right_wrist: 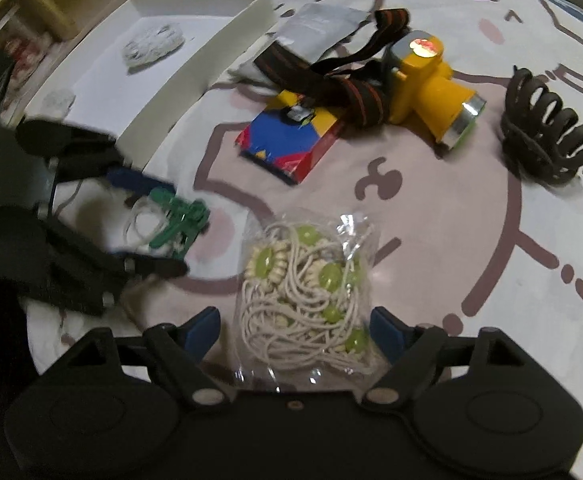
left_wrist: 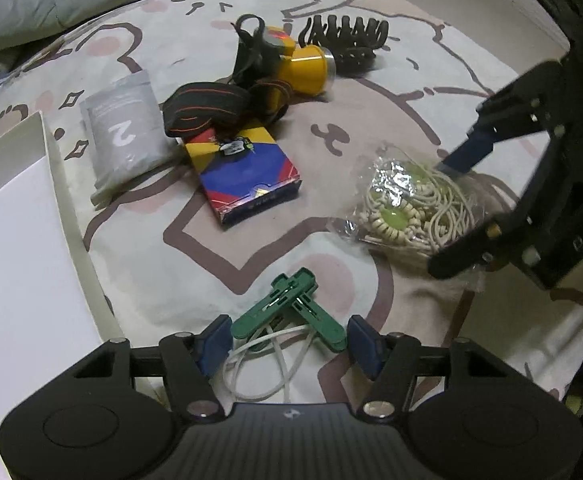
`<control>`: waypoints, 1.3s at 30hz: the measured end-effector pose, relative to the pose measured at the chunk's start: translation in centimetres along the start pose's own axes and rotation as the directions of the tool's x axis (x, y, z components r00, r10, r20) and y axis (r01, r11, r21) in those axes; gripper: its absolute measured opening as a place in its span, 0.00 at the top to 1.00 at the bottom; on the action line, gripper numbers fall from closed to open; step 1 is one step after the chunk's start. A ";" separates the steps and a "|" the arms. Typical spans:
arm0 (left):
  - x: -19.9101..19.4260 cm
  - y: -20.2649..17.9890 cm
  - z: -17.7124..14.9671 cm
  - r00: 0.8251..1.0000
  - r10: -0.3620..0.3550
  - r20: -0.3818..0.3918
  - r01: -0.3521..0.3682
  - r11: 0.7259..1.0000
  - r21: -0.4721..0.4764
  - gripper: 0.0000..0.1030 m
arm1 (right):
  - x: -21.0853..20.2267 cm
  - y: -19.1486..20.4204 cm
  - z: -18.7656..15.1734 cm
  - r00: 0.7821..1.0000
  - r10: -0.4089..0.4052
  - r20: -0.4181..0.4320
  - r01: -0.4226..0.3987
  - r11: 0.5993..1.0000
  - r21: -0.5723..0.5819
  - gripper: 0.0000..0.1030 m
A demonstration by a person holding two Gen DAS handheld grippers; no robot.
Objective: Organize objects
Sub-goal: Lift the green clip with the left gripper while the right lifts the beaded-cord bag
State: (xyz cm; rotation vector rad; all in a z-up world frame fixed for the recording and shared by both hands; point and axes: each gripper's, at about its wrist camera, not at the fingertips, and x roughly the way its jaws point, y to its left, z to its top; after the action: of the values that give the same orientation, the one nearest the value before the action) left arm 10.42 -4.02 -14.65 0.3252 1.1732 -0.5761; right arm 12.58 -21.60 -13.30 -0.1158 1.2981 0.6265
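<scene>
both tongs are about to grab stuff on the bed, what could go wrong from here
1. The left tongs straddle the green clip, whose white cord lies looped under it; the cord may snag or trail when lifted.
2. The right tongs straddle a crinkly clear bag of beaded cords; the slick plastic could slip from the pads.

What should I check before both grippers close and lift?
1. Green clip between the left gripper pads: ok.
2. Left pads pressing the clip: cannot tell; they sit right at its arms.
3. Bead bag between the right gripper pads: ok.
4. Right pads on the bag: not ok, gaps on both sides.
5. White cord under the clip free of the left fingers: cannot tell.
6. White box has bare floor for drop-off: ok.
</scene>
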 end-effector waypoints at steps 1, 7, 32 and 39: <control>0.1 -0.1 0.0 1.000 0.003 -0.001 -0.003 1.000 -0.002 0.39 | 0.0 -0.1 0.2 1.000 -0.003 0.003 0.003 1.000 0.016 0.20; 0.2 -0.1 0.0 1.000 0.004 -0.003 -0.004 0.999 -0.041 0.39 | 0.8 1.3 0.5 0.997 -0.073 -0.005 0.073 0.996 -0.055 0.18; -1.2 0.6 0.5 0.999 0.023 0.032 -0.017 0.986 -0.168 0.75 | 0.0 0.6 0.9 0.979 -0.195 0.063 0.198 0.979 -0.044 0.38; -2.1 0.7 0.4 0.997 0.047 0.061 -0.035 0.983 -0.177 0.77 | -1.8 0.3 1.2 0.969 -0.211 0.126 0.213 0.977 -0.002 0.39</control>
State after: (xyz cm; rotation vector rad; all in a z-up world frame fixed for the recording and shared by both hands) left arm 10.59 -3.10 -12.63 0.1778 1.1433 -0.4399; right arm 13.27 -21.47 -11.22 -0.2220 1.1419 0.4530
